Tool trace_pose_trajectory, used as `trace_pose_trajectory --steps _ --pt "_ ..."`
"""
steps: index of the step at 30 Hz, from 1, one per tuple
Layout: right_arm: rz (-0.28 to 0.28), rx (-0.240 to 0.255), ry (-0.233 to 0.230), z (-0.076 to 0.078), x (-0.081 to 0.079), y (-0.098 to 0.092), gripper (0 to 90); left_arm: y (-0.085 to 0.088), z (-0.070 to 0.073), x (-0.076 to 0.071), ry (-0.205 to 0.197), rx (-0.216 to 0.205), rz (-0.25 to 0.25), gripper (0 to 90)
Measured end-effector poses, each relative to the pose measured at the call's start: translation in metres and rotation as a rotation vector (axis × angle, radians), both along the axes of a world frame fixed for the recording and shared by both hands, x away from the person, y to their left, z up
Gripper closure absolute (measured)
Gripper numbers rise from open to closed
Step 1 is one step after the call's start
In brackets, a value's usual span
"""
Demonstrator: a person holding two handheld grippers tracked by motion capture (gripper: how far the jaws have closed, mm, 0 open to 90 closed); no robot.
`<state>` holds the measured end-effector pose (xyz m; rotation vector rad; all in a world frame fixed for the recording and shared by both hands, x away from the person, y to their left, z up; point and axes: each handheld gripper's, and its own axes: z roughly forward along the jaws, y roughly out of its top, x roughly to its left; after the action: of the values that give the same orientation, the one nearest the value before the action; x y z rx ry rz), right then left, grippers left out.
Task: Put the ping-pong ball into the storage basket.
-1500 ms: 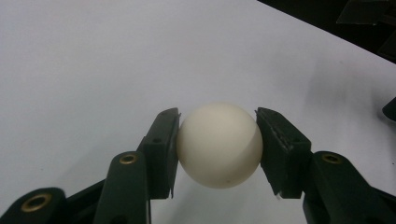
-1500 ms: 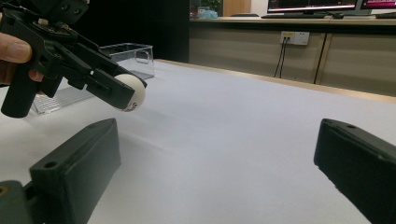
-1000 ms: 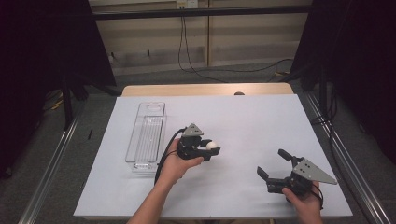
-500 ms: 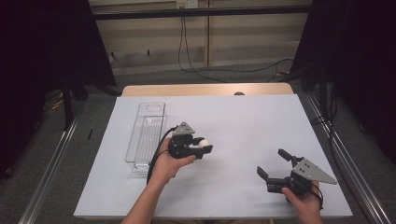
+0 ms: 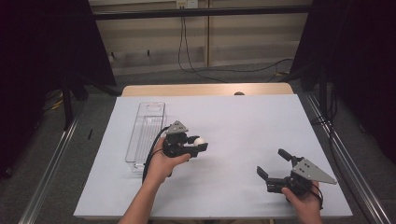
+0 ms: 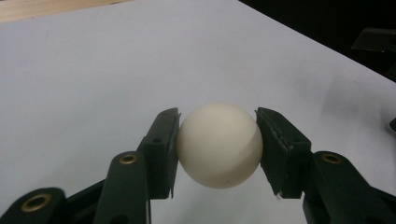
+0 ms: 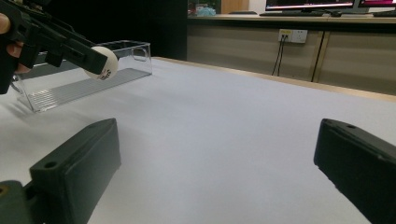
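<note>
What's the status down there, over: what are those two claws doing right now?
Left gripper shut on white ball, held above the sheet. Right gripper open, holding nothing. Clear tray beside the left hand, nothing between, over.

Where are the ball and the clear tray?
ball [image 6: 219, 144], left gripper view, middle of its front.
clear tray [image 5: 150, 107], high view, far rim.

A tray [image 5: 145, 135] lies on the left part of the table [image 5: 243, 121]. Just right of it, the left gripper [image 5: 198, 143] holds a ball [image 5: 200, 141] above the table. The right gripper [image 5: 271, 167] sits well apart, near the front right corner.
</note>
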<state>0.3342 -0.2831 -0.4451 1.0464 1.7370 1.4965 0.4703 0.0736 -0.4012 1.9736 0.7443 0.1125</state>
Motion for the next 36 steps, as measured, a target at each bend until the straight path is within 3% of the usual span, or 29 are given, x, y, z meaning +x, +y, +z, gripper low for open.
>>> trace_pose_trajectory --steps 6,12,13,25,27,29,36 --pt "0.0 -0.003 -0.002 0.0 0.0 0.0 0.2 0.007 0.002 0.001 0.003 0.017 0.014 51.1" --pt "-0.004 -0.001 -0.004 0.0 0.0 0.0 0.2 0.013 0.003 0.002 0.003 -0.003 0.027 51.1" --pt "-0.004 -0.002 -0.004 0.0 0.001 0.0 0.2 0.015 0.003 0.002 0.002 0.01 0.02 51.1" --pt "-0.006 0.004 0.003 0.0 0.001 -0.001 0.2 0.025 0.005 0.005 0.017 -0.002 0.065 51.1" --pt "-0.004 0.003 0.002 0.0 0.001 -0.001 0.2 0.027 0.006 0.006 0.012 0.016 0.065 51.1" --pt "-0.005 0.004 0.003 0.0 0.001 0.0 0.2 0.028 0.006 0.005 0.018 0.001 0.078 51.1" --pt "-0.004 0.006 0.004 0.0 0.001 -0.001 0.2 0.034 0.009 0.006 0.018 0.006 0.083 51.1"
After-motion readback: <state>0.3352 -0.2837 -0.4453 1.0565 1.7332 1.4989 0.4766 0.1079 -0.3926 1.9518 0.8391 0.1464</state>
